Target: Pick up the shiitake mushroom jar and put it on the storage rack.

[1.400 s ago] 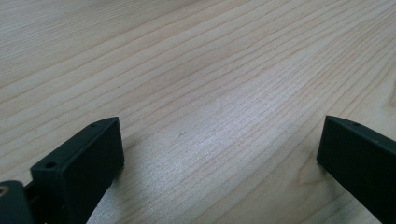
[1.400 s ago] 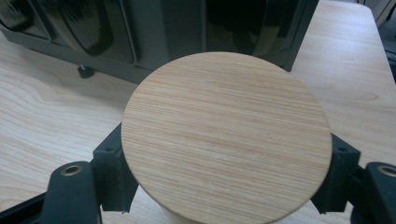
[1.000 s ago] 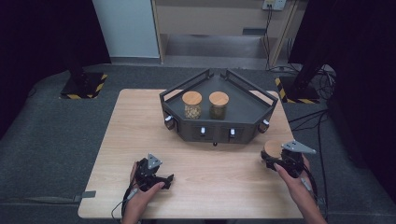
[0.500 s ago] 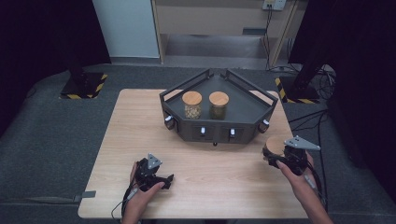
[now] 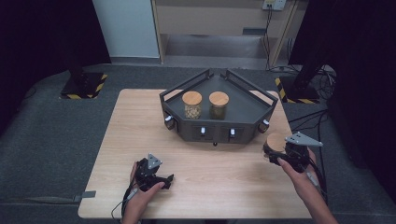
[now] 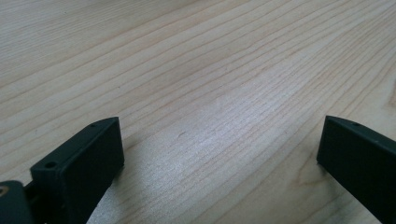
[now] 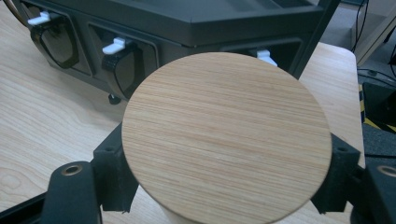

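A jar with a round wooden lid (image 7: 226,135) sits between the pads of my right gripper (image 7: 226,156), which is shut on it just under the lid. In the high view this jar (image 5: 274,142) is held above the table's right edge, in front of the black tray's right corner, with the right gripper (image 5: 276,152) behind it. My left gripper (image 5: 166,179) rests near the table's front left. Its jaws stand wide open over bare wood in the left gripper view (image 6: 219,140), with nothing between them.
A black angular tray (image 5: 243,111) with rails and white latches stands at the back middle of the wooden table (image 5: 140,130). In it stand two wooden-lidded jars, one pale (image 5: 192,104) and one greenish (image 5: 218,104). Dark floor surrounds the table.
My right gripper has risen a little with the jar in it. The left gripper has not moved.
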Demonstrator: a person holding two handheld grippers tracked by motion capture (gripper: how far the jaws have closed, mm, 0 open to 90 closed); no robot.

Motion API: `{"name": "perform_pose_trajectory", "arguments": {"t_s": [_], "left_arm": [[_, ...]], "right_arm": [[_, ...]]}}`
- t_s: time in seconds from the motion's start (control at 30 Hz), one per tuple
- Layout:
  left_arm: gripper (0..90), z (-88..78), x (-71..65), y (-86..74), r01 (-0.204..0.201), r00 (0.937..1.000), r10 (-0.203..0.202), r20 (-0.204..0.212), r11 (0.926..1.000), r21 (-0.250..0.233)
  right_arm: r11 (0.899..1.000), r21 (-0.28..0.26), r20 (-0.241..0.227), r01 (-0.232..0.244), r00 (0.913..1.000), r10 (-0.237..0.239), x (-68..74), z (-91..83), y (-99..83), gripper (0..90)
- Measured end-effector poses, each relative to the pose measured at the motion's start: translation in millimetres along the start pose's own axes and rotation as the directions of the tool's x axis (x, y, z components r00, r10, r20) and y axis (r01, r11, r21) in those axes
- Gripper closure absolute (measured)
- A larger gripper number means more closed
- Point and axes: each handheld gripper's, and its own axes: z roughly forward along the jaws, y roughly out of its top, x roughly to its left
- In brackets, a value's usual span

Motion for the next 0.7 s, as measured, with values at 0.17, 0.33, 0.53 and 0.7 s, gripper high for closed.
{"name": "perform_pose_trajectory", "arguments": {"t_s": [0.17,0.33,0.53,0.7], "left_arm": [[0.0,0.0,0.0,0.0,0.000,1.0000,0.000,0.000,1.0000,0.000],[0.0,0.0,0.1,0.1,0.000,1.0000,0.000,0.000,1.0000,0.000],[0.0,0.0,0.1,0.1,0.000,1.0000,0.000,0.000,1.0000,0.000],[0.0,0.0,0.1,0.0,0.000,1.0000,0.000,0.000,1.0000,0.000]], "right_arm": [[1.000,-0.006,-0.001,0.008,1.0000,-0.008,1.9,-2.3,8.1,25.7],[1.000,-0.009,-0.003,0.015,0.9999,-0.015,3.3,-4.2,14.2,25.8],[1.000,-0.013,-0.002,0.022,0.9998,-0.022,4.1,-4.9,22.7,25.8],[1.000,-0.015,-0.006,0.027,0.9996,-0.027,5.4,-4.7,28.7,25.8]]}}
